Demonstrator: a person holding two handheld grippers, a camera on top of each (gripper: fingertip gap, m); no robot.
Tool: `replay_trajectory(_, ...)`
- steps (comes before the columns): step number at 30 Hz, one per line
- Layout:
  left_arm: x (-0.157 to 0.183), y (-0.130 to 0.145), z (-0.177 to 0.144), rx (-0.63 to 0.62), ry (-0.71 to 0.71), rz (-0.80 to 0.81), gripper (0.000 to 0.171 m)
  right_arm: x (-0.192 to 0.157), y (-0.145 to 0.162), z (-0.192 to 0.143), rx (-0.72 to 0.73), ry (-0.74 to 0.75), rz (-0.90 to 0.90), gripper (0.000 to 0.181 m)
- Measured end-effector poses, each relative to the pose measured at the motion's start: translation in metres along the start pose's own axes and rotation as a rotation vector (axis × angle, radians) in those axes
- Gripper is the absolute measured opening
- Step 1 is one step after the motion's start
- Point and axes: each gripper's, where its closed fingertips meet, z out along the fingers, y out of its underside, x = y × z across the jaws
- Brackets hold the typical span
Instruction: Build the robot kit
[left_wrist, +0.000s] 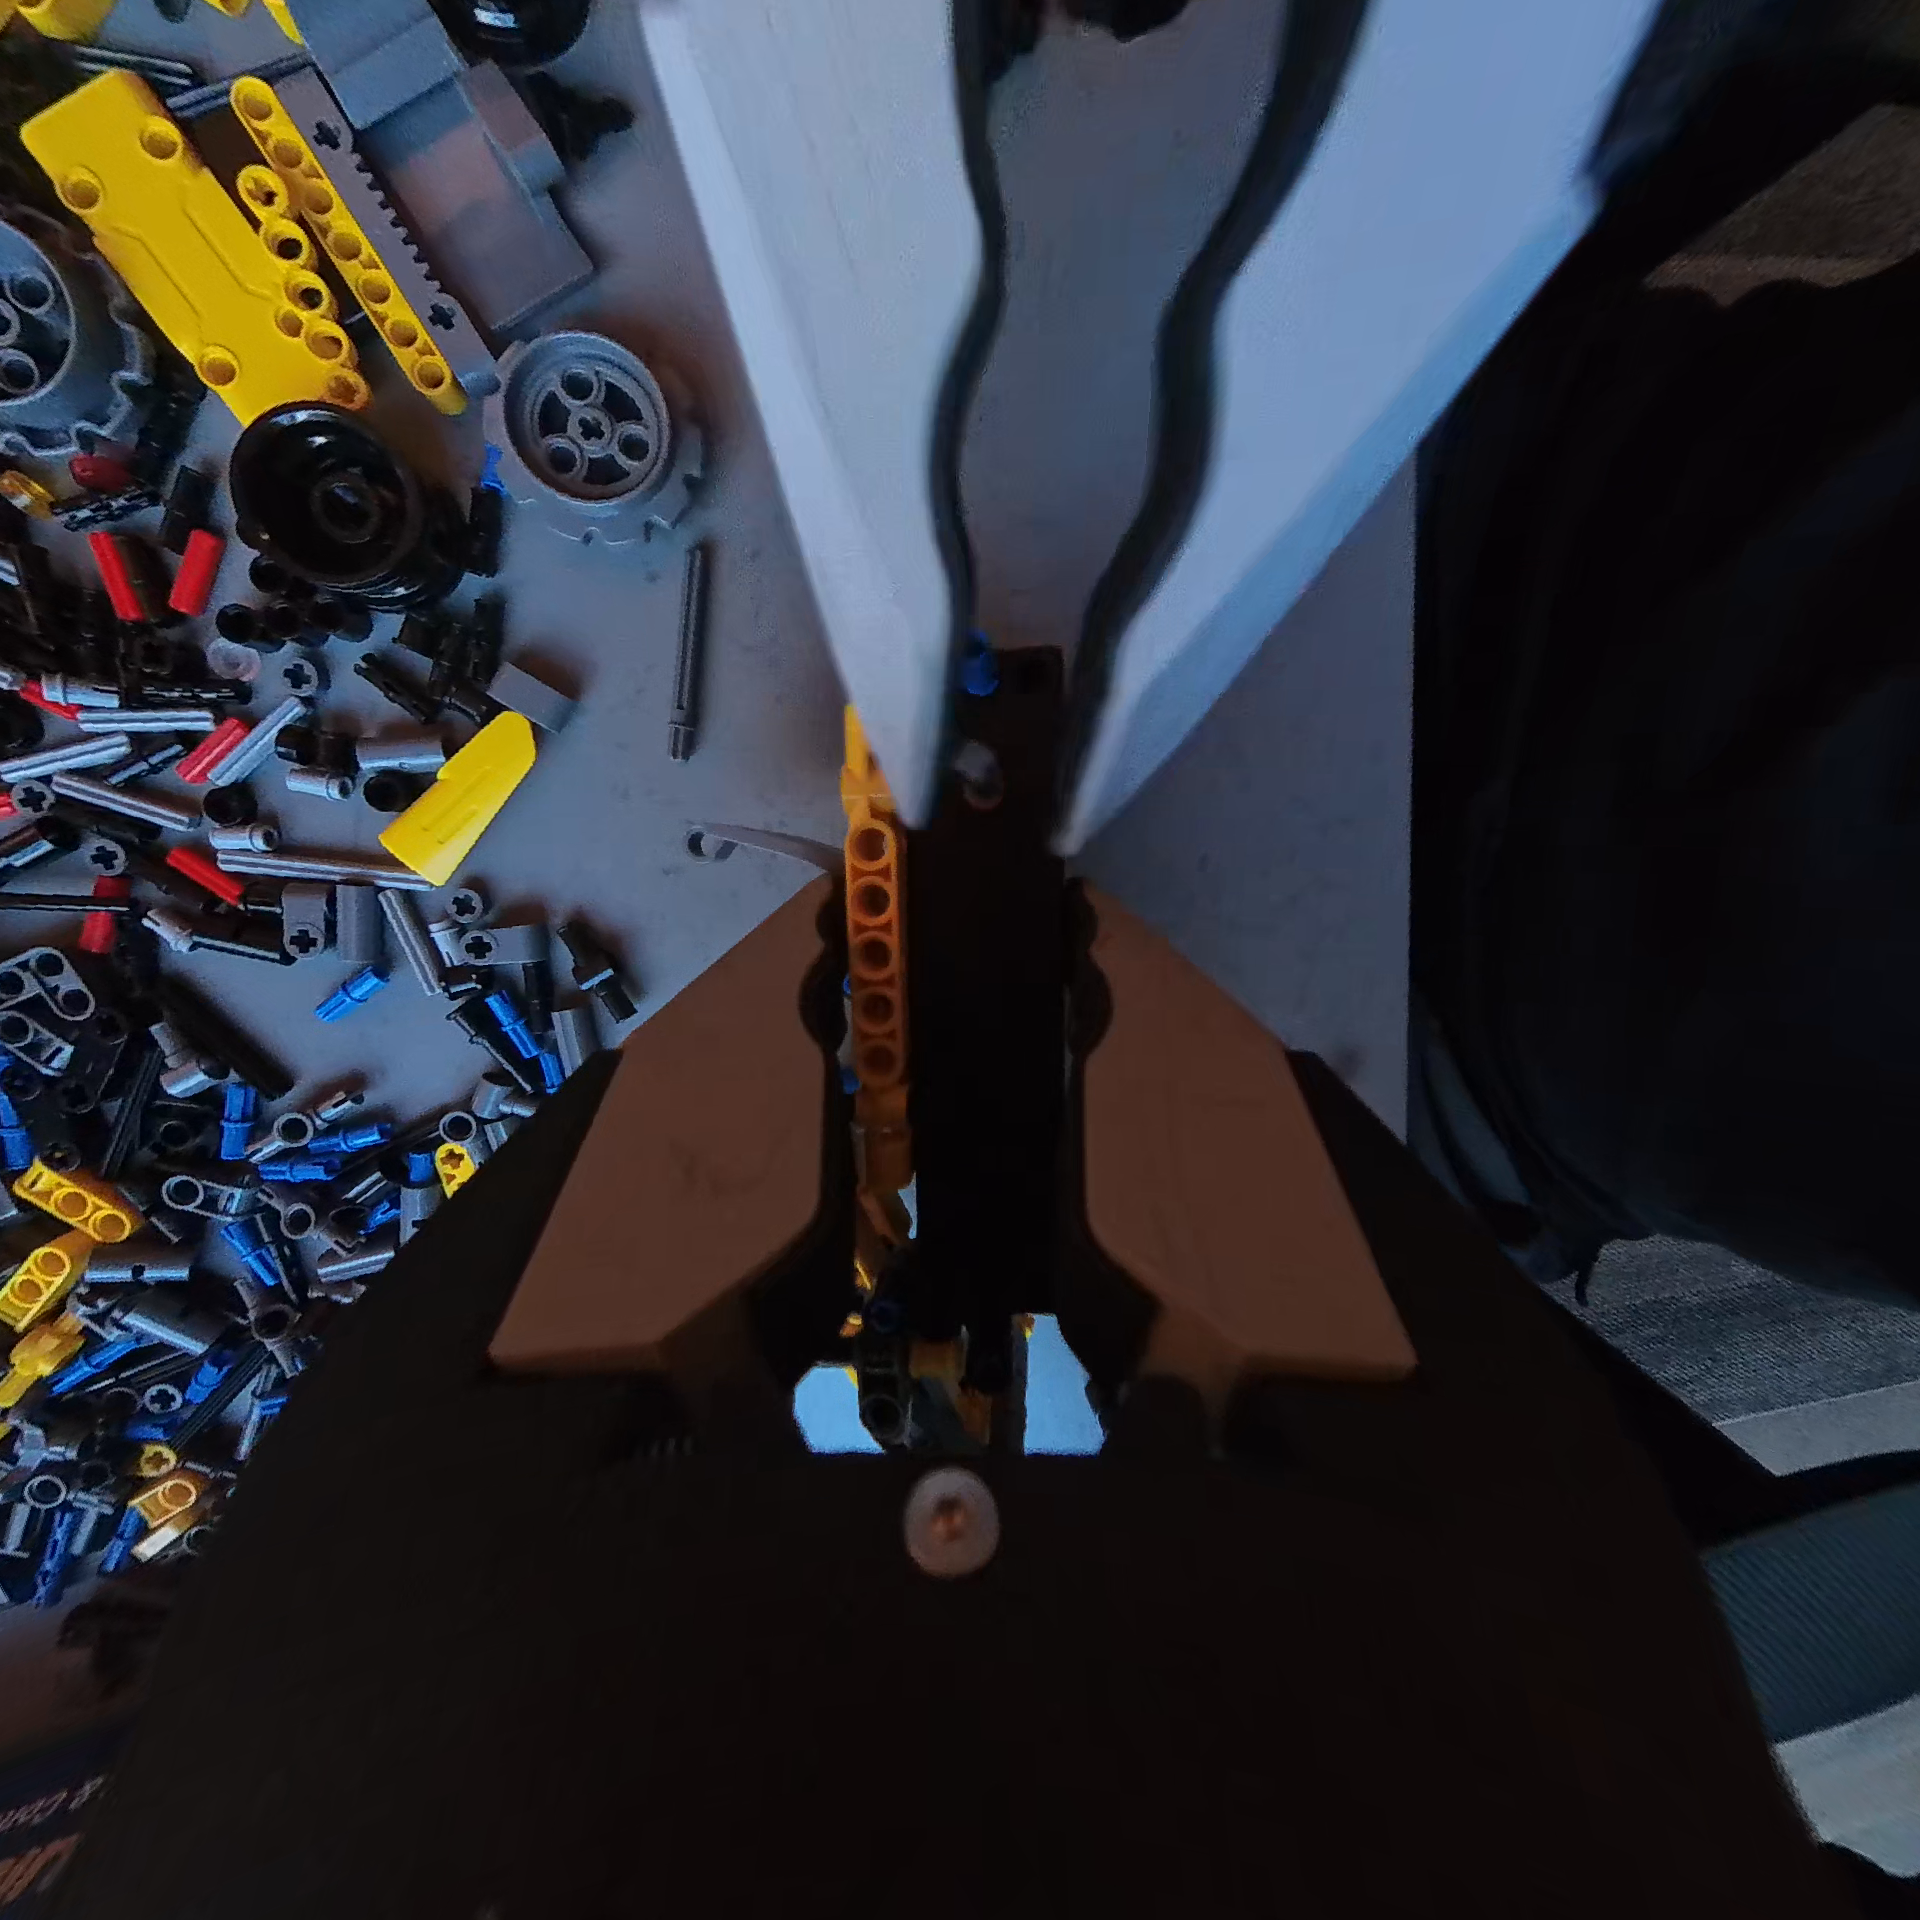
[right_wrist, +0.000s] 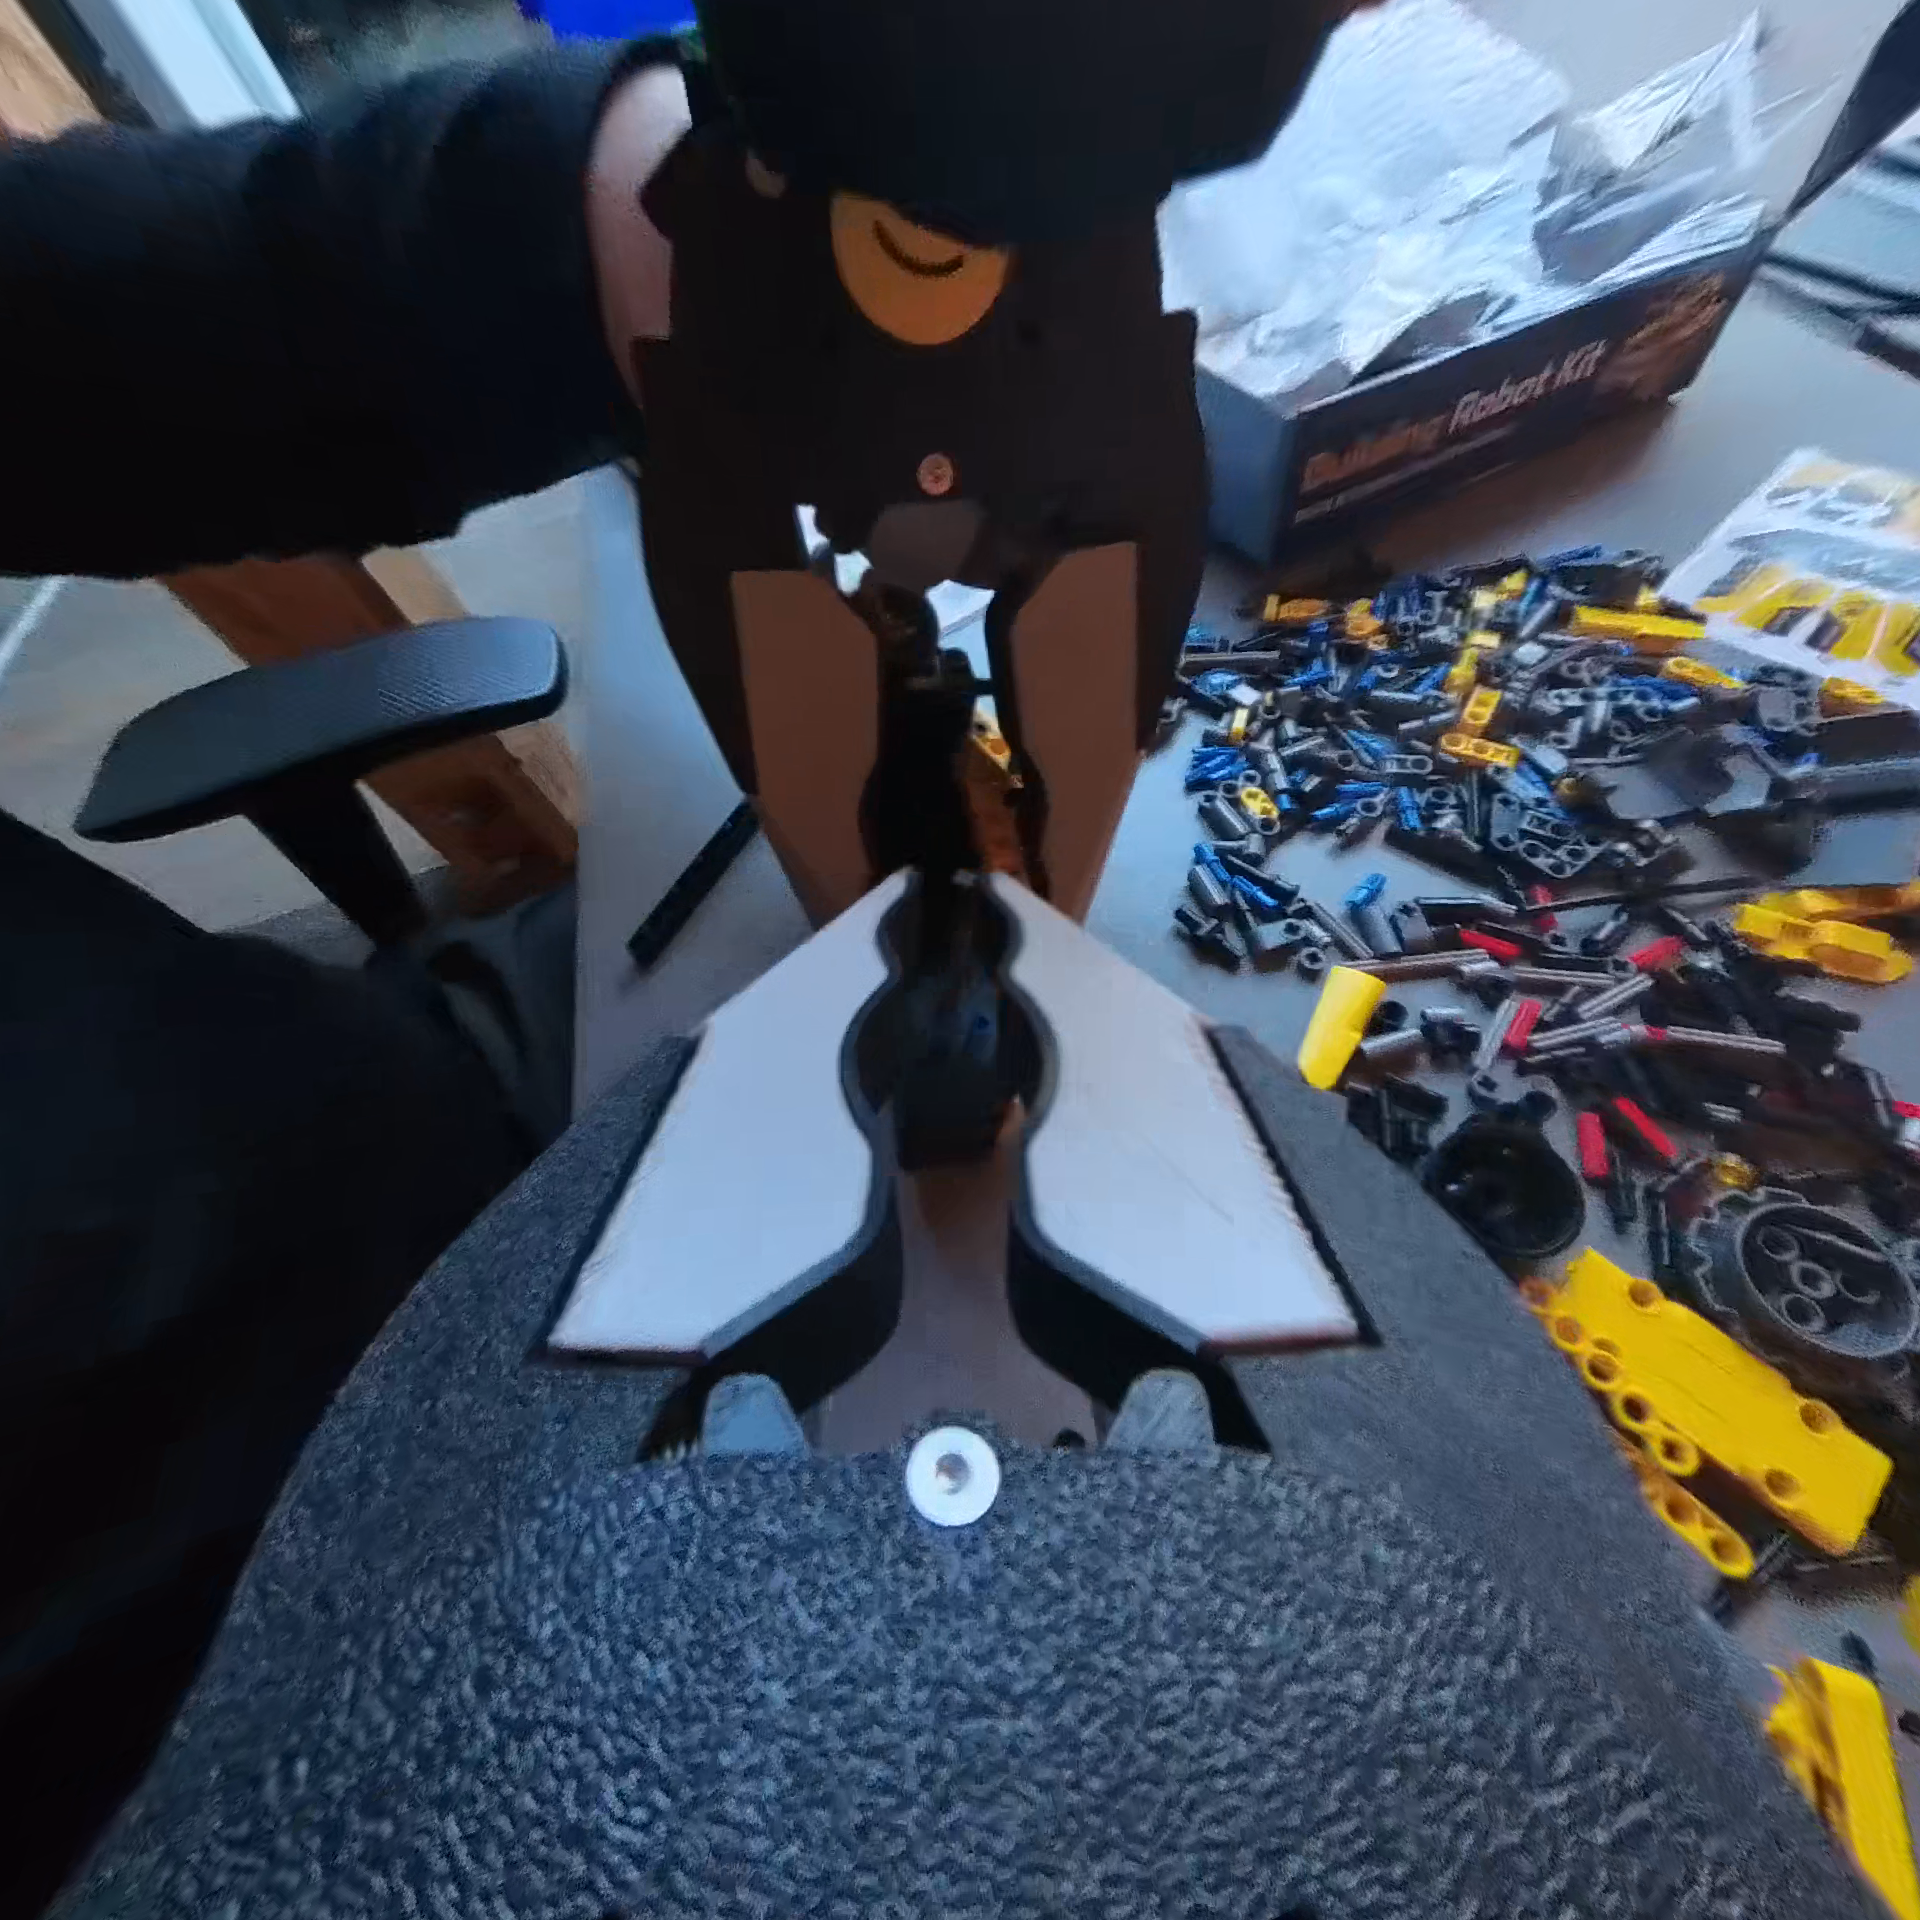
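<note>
1. The left gripper (left_wrist: 985, 883) has smooth brown fingers (left_wrist: 686, 1143) with wavy black inner edges, and they're clamped on a long black-and-yellow brick assembly (left_wrist: 987, 1018) — a black beam with a yellow holed beam (left_wrist: 871, 956) running along its left side.
2. The right gripper (right_wrist: 948, 883) comes in from the opposite end. Its fingers (right_wrist: 748, 1174) are flat pale-grey plates with the same wavy black lining, set in a rough, pebbly black body. They're closed in on the far end of the same assembly, tip to tip with the left gripper's fingers.
3. So the assembly hangs between the two grippers, above the grey tabletop (left_wrist: 1226, 769) near its edge.
4. Spread over the tabletop beside them is a loose pile of small parts (left_wrist: 208, 1039): grey and black pins, blue and red connectors, short axles.
5. Bigger pieces lie there too — a glossy yellow panel (left_wrist: 197, 249) with round holes, a grey spoked wheel hub (left_wrist: 592, 426), a shiny black round wheel (left_wrist: 332, 499) and a small yellow curved piece (left_wrist: 462, 795).
6. In the right wrist view, a dark cardboard box (right_wrist: 1475, 416) stuffed with crinkly clear plastic bags sits at the back, with a printed booklet (right_wrist: 1829, 561) next to it.
7. A black padded chair armrest (right_wrist: 332, 707) and a dark sleeve (right_wrist: 260, 343) show off to the side.
</note>
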Motion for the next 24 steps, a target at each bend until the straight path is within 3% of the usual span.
replay_trajectory(3,0.001,0.000,0.000,0.002,-0.001,0.004,0.038,0.002,0.001,0.002,-0.020,-0.008,-0.005,0.004)
replay_trajectory(7,0.000,0.000,0.000,-0.010,-0.013,-0.005,0.037,0.007,-0.001,0.002,0.015,0.023,0.029,0.002)
replay_trajectory(12,0.000,0.000,0.001,-0.034,-0.035,-0.017,0.037,0.001,-0.002,0.000,0.056,0.127,-0.137,0.002)
replay_trajectory(18,-0.007,-0.002,0.000,-0.023,-0.090,-0.051,0.036,0.015,-0.003,-0.003,0.179,0.121,0.039,0.002)
replay_trajectory(21,-0.006,-0.003,-0.001,-0.002,-0.079,-0.076,0.036,0.010,-0.006,-0.003,0.182,0.153,-0.025,0.000)
replay_trajectory(22,-0.005,-0.003,-0.001,-0.003,-0.071,-0.070,0.037,0.003,-0.014,-0.005,0.204,0.163,-0.081,0.004)
replay_trajectory(24,-0.004,-0.003,0.000,-0.012,-0.063,-0.068,0.037,-0.015,-0.071,-0.044,0.434,0.130,-0.116,0.001)
